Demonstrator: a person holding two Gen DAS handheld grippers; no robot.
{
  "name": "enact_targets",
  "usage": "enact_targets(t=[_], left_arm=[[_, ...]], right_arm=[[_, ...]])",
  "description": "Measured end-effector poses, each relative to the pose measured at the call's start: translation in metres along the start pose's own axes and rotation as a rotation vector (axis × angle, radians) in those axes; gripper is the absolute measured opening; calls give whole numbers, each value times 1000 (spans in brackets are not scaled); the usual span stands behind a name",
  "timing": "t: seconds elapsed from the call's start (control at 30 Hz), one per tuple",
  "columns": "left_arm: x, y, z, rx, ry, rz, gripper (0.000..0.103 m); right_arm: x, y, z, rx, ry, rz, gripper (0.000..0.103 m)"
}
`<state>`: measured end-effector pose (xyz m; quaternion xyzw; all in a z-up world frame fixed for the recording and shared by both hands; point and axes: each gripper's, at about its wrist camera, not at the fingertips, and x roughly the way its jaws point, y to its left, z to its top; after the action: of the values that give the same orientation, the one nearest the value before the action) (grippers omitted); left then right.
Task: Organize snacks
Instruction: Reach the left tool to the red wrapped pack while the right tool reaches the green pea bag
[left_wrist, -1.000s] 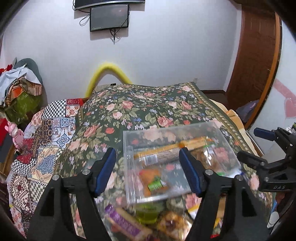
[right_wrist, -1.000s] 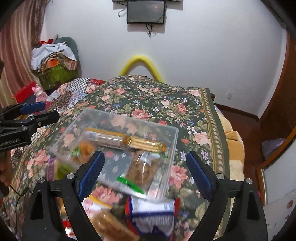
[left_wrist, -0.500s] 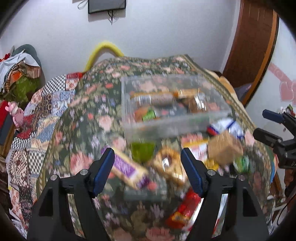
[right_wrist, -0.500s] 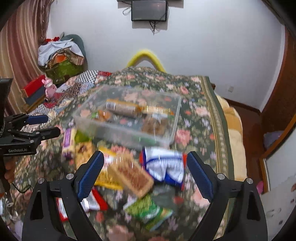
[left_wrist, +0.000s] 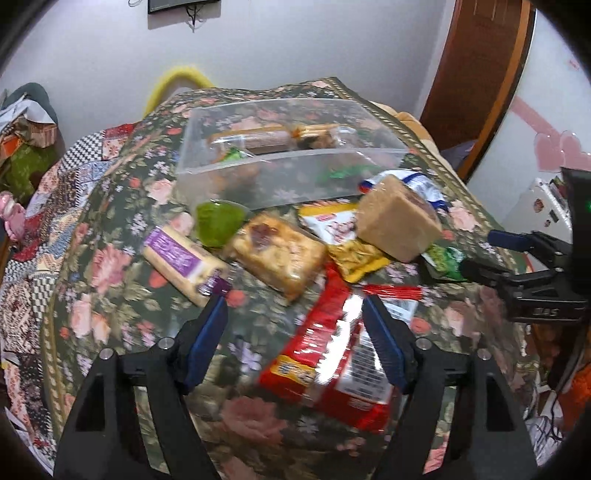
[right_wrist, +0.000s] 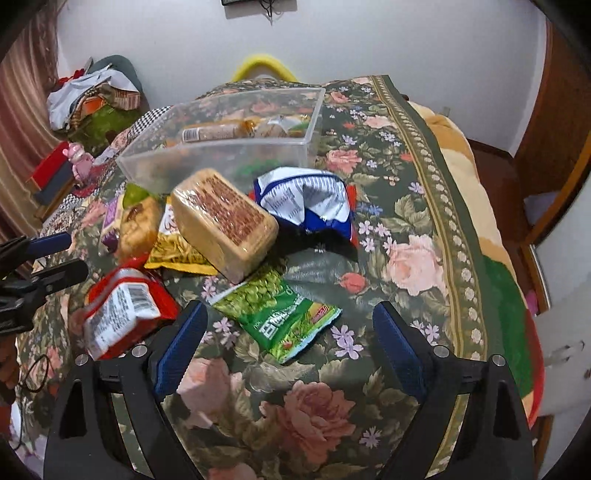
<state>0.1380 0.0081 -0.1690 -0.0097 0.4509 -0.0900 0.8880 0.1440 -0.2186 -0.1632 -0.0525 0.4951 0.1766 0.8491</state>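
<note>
Claws: left claw (left_wrist: 295, 332) released (over red packet (left_wrist: 332, 354)) | right claw (right_wrist: 288, 332) released, empty

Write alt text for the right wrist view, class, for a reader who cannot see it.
An open, empty right claw hovers over a green pea snack packet on a floral bedspread. Beyond lie a wrapped wafer block, a blue-and-white bag, a red packet and a clear plastic box holding a few snacks. The left claw shows at the left edge.

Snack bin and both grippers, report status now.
Left gripper open, empty, over the red packet. Right gripper open, empty, over the green pea bag. Clear bin part filled; loose snacks lie in front.
</note>
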Motion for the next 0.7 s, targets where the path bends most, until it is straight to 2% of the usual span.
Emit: enact_targets(t=[0.23,0.37,0.53,0.67,0.7], left_arm=[[10,-21,-4,41,35,-28,84],[22,-27,-8,34,84,-58,88],[39,-30,-11,28,124,-58,90],[48,-33,-11,38,128,-57,91],[50,-33,-11,36,129,-57,91]], right_arm=[[11,2,0,-17,-2,1,85],[17,0,0,6,18,43,83],[27,2,-5,-1,47,56,83],[30,-5,-6,56,53,95,77],[30,-5,-6,60,51,95,72]])
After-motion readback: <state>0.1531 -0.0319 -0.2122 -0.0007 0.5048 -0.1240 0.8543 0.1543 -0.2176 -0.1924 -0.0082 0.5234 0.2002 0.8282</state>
